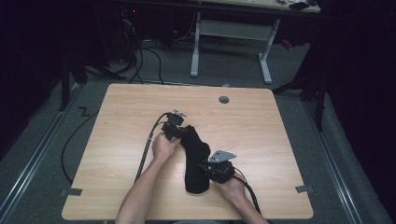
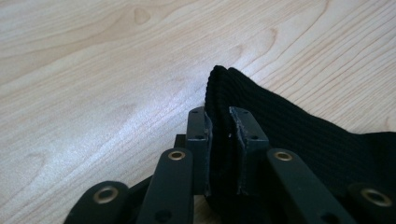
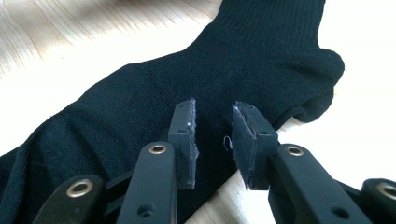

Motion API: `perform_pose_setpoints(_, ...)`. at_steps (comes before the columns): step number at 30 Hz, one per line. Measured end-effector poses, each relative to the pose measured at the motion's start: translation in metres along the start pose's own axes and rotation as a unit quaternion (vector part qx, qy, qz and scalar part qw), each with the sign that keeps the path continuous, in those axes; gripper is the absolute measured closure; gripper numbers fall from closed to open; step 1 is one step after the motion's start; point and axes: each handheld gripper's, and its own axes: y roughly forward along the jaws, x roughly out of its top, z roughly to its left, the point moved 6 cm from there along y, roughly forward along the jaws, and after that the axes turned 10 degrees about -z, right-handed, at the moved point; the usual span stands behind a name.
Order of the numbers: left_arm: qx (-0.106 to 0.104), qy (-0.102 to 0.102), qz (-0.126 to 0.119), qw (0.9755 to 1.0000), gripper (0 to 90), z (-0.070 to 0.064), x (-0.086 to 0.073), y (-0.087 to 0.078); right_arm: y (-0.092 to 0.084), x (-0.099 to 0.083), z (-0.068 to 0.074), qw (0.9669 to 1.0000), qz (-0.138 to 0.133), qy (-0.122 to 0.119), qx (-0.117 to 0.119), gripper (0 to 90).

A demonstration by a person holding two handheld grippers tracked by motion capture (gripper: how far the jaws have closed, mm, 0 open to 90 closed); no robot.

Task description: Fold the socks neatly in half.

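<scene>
- Right hand-held gripper (image 1: 211,169), nearest the person: its jaws sit at the edge of the black sock (image 1: 194,156), near the foot section. In the right gripper view the pads (image 3: 187,140) stand apart with a gap between them, over the sock's edge; fabric lies under and behind them, but I cannot tell whether any is pinched. Reads as open, not yet gripping.
- Risk here: if these jaws close where they are, they may catch only a thin lip of knit, or one layer. The sock would then slide out on any pull.
- Sock position: flat on the table (image 1: 261,140), at its middle and nearer the person, between the two hands.
- Sock axis: long axis runs near to far, leaning slightly left at the far end. Toe end points toward the person; cuff points away. Heel bulge sits on the right side, about midway.
- Left hand-held gripper (image 1: 176,131), farther off, at the cuff end: in the left gripper view (image 2: 219,149) the pads press the ribbed cuff (image 2: 224,88) between them. Closed on the sock.
- Risk here: the bite is close to the cuff's rim. Ribbed knit stretches, so a lift or tug could draw the cuff out of the pads.
- Combined risk: with one end clamped and the other loose, lifting the left hand alone would drag or swing the toe across the table and bunch the sock.
</scene>
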Motion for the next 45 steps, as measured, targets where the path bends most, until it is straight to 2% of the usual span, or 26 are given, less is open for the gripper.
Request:
perform_pose_setpoints(3,-0.006,0.005,-0.01,0.9999,79.6,-0.001,0.003,-0.004,0.0,0.0,0.0,1.0,0.001,0.0,-0.001,69.9)
perform_pose_setpoints(7,-0.026,0.003,-0.038,0.999,80.1,-0.004,0.012,-0.016,0.0,0.0,0.0,1.0,0.001,0.001,0.001,69.9)
perform_pose_setpoints(11,-0.033,0.011,-0.045,0.9984,80.2,-0.006,0.016,-0.023,0.0,0.0,0.0,1.0,0.002,0.001,0.001,69.8)
perform_pose_setpoints(15,-0.053,0.022,-0.07,0.9958,80.4,-0.015,0.023,-0.036,0.001,0.0,-0.001,1.0,0.002,0.002,0.0,69.7)
perform_pose_setpoints(22,-0.077,0.047,-0.095,0.9914,80.3,-0.031,0.03,-0.054,0.004,0.002,-0.004,1.0,0.002,0.009,-0.002,69.4)
perform_pose_setpoints(24,-0.081,0.049,-0.099,0.9905,80.3,-0.034,0.03,-0.058,0.007,0.004,-0.007,0.9999,0.005,0.012,-0.005,69.3)
perform_pose_setpoints(29,-0.101,0.066,-0.112,0.9864,80.3,-0.045,0.03,-0.07,0.015,0.009,-0.014,0.9997,0.002,0.02,-0.012,69.1)
perform_pose_setpoints(33,-0.112,0.075,-0.117,0.9839,80.3,-0.052,0.025,-0.078,0.021,0.013,-0.019,0.9994,0.007,0.025,-0.022,69.1)
perform_pose_setpoints(37,-0.114,0.082,-0.115,0.9834,80.2,-0.057,0.014,-0.083,0.027,0.016,-0.025,0.9993,0.004,0.027,-0.026,69.1)
perform_pose_setpoints(40,-0.113,0.084,-0.111,0.9839,80.1,-0.059,0.004,-0.082,0.032,0.019,-0.029,0.9991,0.007,0.028,-0.032,68.2)
perform_pose_setpoints(43,-0.103,0.089,-0.099,0.9857,80.0,-0.058,-0.005,-0.077,0.036,0.021,-0.031,0.999,0.002,0.025,-0.037,66.6)
perform_pose_setpoints(45,-0.099,0.083,-0.095,0.987,80.0,-0.056,-0.008,-0.072,0.038,0.023,-0.033,0.9988,0.004,0.024,-0.042,62.9)
